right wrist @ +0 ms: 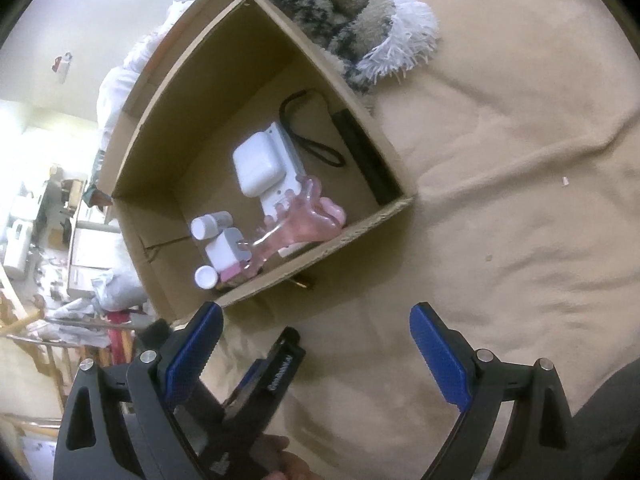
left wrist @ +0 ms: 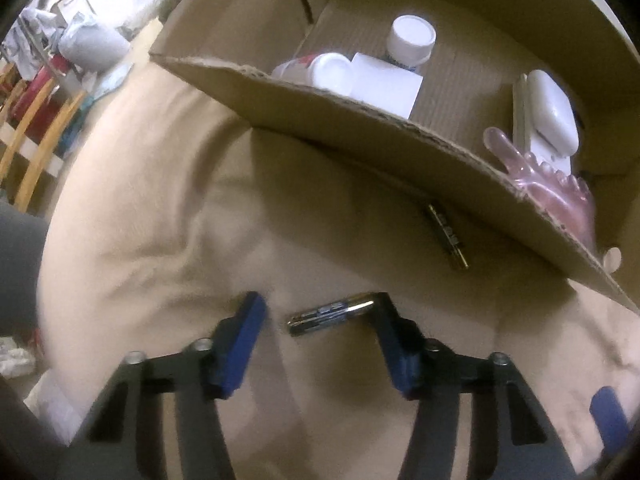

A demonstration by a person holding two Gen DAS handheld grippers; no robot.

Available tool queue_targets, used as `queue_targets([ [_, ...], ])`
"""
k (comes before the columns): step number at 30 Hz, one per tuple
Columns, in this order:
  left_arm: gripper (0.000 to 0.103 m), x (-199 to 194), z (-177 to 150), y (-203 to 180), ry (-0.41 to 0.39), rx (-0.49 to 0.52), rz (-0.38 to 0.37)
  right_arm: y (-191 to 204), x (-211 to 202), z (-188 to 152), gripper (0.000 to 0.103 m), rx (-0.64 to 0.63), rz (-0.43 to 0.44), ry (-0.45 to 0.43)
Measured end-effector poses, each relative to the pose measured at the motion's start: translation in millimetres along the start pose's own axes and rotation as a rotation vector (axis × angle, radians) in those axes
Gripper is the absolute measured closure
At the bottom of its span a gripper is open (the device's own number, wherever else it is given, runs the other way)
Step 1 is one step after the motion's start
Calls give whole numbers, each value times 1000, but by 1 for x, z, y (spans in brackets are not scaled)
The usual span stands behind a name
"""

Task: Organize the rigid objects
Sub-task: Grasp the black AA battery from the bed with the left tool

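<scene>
My left gripper (left wrist: 320, 316) is open over the beige bedspread. A battery (left wrist: 330, 314) lies between its blue fingers, one end against the right finger (left wrist: 394, 344). A second battery (left wrist: 448, 236) lies further on, by the wall of the cardboard box (left wrist: 360, 108). The box holds a white bottle (left wrist: 412, 40), a white jar (left wrist: 320, 72), a white charger (left wrist: 554, 114) and a pink clip (left wrist: 548, 188). My right gripper (right wrist: 316, 344) is open and empty above the bedspread, in front of the box (right wrist: 360, 220). The left gripper's body (right wrist: 264, 384) shows between its fingers.
A furry patterned blanket (right wrist: 344, 16) lies behind the box. A black strap (right wrist: 312, 140) and a dark bar (right wrist: 368, 160) lie inside the box. Wooden chair rails (left wrist: 36, 140) and room clutter are off the bed to the left. The beige bedspread (right wrist: 520, 160) stretches right.
</scene>
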State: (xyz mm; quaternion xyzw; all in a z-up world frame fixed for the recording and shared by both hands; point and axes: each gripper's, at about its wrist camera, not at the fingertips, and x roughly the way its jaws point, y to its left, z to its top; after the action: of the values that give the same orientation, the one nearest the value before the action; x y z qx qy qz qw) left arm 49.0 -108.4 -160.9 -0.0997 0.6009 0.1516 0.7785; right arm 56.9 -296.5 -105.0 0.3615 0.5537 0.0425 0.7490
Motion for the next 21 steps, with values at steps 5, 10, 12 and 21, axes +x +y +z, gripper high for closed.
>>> queue_targets([
  [5,65,-1,-5,1,-14,38,-30,6,2,1,3,-7,-9,1],
  [10,65,-9,10,14,20,74,-55,5,2,0,3,-5,-30,4],
  [12,65,-20,18,21,23,107,-46,2,2,-1,3,3,-35,10],
  [21,65,-91,62,68,-19,234,-98,16,25,-17,3,-95,-106,61],
])
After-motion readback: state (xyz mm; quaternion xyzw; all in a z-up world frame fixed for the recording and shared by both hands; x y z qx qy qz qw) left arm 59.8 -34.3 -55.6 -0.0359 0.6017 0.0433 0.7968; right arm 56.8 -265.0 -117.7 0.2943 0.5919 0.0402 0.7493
